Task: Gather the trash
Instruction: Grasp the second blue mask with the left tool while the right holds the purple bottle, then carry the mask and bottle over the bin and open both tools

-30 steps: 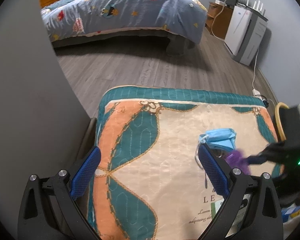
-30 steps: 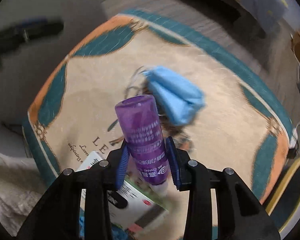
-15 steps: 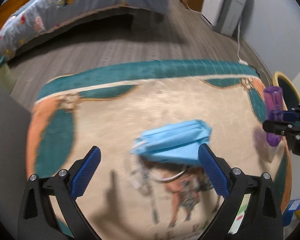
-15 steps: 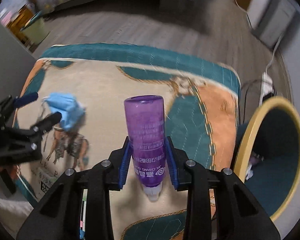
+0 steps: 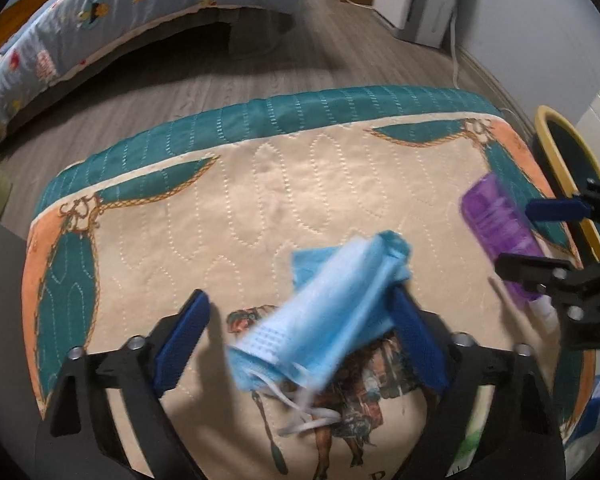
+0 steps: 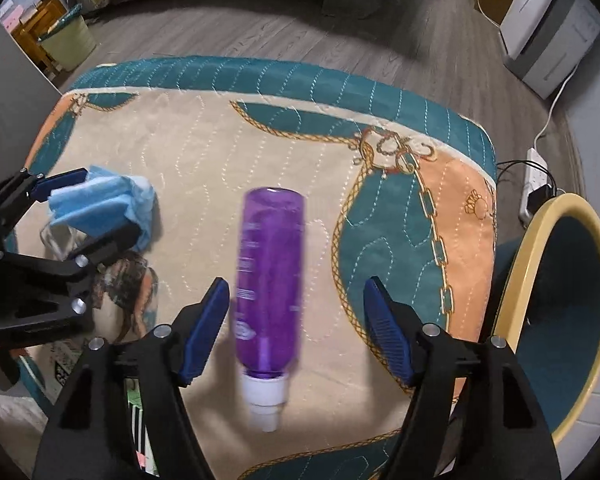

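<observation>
A crumpled blue face mask [image 5: 332, 312] lies on the quilted teal, cream and orange cover [image 5: 260, 208]. My left gripper [image 5: 298, 298] straddles it with its jaws closing. The right pad touches the mask and the left pad stands clear of it. In the right wrist view a purple bottle [image 6: 270, 280] with a white cap hangs blurred between the fingers of my right gripper [image 6: 297, 284]. Those jaws are opening and neither pad presses the bottle. A yellow-rimmed dark blue bin [image 6: 516, 280] stands just right of the cover's edge.
A bed [image 5: 120, 20] with a patterned grey cover stands across the wood floor. White appliances [image 5: 420, 0] line the far right wall. A power strip [image 6: 534, 184] and cables lie by the bin. A pale green bin [image 6: 68, 44] is far left. Printed boxes [image 6: 136, 420] sit near me.
My left gripper came down over the mask and its jaws narrowed. My right gripper carried the bottle right towards the bin, then its jaws spread and the bottle came free.
</observation>
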Motion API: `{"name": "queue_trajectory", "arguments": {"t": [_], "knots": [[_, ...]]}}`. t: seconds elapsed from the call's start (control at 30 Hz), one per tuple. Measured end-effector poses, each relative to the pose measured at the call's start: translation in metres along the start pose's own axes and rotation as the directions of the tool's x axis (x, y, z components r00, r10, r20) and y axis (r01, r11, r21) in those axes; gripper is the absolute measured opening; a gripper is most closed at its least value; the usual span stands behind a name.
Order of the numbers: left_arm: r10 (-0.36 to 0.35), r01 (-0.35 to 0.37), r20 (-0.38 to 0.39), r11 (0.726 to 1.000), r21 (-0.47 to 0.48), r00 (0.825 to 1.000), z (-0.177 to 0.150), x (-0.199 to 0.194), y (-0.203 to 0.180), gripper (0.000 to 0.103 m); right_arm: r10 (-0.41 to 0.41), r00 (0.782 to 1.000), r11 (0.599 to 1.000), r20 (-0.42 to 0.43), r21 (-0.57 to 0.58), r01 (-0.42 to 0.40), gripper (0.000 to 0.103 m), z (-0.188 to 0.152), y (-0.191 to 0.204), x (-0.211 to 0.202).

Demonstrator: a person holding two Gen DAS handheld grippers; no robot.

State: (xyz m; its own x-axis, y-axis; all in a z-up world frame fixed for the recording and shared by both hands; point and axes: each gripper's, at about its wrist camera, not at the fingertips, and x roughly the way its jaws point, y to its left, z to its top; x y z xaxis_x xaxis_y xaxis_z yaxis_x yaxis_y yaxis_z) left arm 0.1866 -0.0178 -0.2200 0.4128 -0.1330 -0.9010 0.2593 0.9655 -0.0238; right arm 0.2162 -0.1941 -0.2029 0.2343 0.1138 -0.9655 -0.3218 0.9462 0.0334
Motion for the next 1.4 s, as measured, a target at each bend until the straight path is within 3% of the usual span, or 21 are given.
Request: {"name": "queue_trajectory", "arguments": {"t": [0.03,0.13,0.17,0.23,0.37,0.57,0.83,1.17,1.4], "knots": [[-0.015,0.015,0.000,1.000,0.013,1.000,-0.001,-0.001,-0.002,0.070,-0.004,1.000,1.000,-0.002,0.000,0.004,0.069,-0.004,0.003,-0.002],[-0.029,0.029,-0.003,0.999,0.044,1.000,-0.001,-0.003,-0.008,0.056,-0.016,1.000,1.000,-0.003,-0.008,0.016,0.065,-0.007,0.004,-0.001],[-0.035,0.035,-0.004,0.998,0.047,0.999,-0.001,-0.005,-0.010,0.049,-0.019,1.000,1.000,-0.002,-0.014,0.019,0.060,-0.007,0.003,-0.001],[-0.043,0.043,-0.007,0.997,0.063,0.999,-0.003,-0.006,-0.013,0.040,-0.019,1.000,0.999,-0.010,-0.031,0.019,0.032,-0.006,0.006,-0.002],[-0.041,0.042,-0.009,0.994,0.104,0.999,-0.004,-0.010,-0.022,0.021,0.008,1.000,1.000,-0.030,-0.017,-0.008,0.032,-0.007,0.006,-0.003],[-0.012,0.008,0.030,0.990,0.143,0.999,-0.003,-0.021,-0.032,0.016,0.030,0.999,0.999,0.019,0.020,-0.030,0.032,-0.006,-0.002,-0.027],[-0.023,0.005,0.115,0.987,0.163,0.993,0.007,-0.056,-0.047,0.016,-0.004,0.992,0.994,0.127,0.106,-0.010,0.032,-0.011,-0.037,-0.079],[-0.117,0.077,0.169,0.971,0.224,0.979,0.020,-0.081,-0.103,0.016,-0.087,0.976,0.958,0.198,0.286,0.027,0.032,-0.041,-0.136,-0.125],[-0.222,0.166,0.141,0.930,0.328,0.965,0.022,-0.083,-0.174,0.016,-0.138,0.975,0.900,0.171,0.433,0.051,0.032,-0.076,-0.203,-0.124]]}}
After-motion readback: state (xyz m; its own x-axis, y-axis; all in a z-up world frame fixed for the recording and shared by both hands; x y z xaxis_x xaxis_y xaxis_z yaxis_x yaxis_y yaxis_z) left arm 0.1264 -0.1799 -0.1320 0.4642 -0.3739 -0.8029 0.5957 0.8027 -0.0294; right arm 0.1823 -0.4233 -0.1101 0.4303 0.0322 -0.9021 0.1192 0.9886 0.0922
